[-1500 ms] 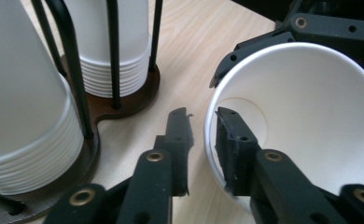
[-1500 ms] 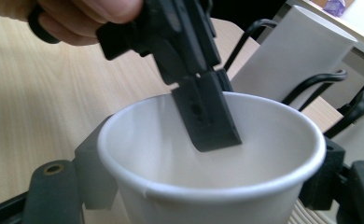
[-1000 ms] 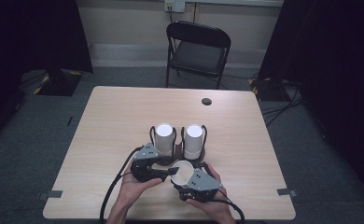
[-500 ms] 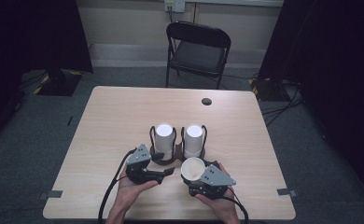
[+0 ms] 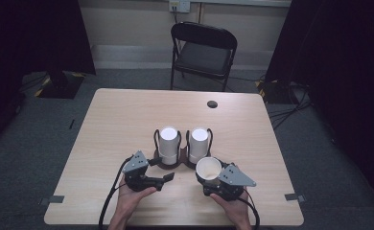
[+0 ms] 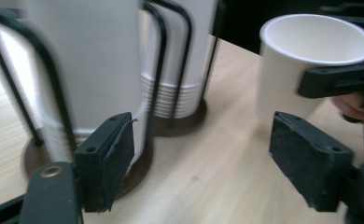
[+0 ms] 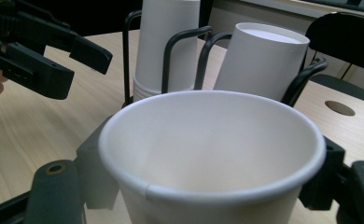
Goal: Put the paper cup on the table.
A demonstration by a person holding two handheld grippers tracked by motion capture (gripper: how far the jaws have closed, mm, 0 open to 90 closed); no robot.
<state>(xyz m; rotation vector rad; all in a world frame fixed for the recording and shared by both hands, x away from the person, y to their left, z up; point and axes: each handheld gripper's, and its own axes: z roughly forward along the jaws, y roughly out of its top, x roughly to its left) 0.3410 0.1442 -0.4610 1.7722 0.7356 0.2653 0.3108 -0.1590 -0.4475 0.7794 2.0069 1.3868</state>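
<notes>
An upright white paper cup (image 5: 208, 166) is held just above the table, and my right gripper (image 5: 209, 178) is shut on it. In the right gripper view the cup (image 7: 213, 154) sits between the jaws. Behind it a black wire holder (image 5: 165, 163) carries two stacks of upside-down white cups, one on the left (image 5: 168, 143) and one on the right (image 5: 199, 143). My left gripper (image 5: 162, 170) is open with nothing in it, close to the front of the left stack (image 6: 87, 70). The left gripper view also has the held cup (image 6: 306, 56) off to its right.
The wooden table (image 5: 122, 124) has a round cable hole (image 5: 212, 104) near its far edge. A black folding chair (image 5: 202, 50) stands behind the table. Dark curtains hang on both sides of the room.
The cup, which was between both grippers, has moved right in my right gripper. My left gripper has come off it and drawn back to the left.
</notes>
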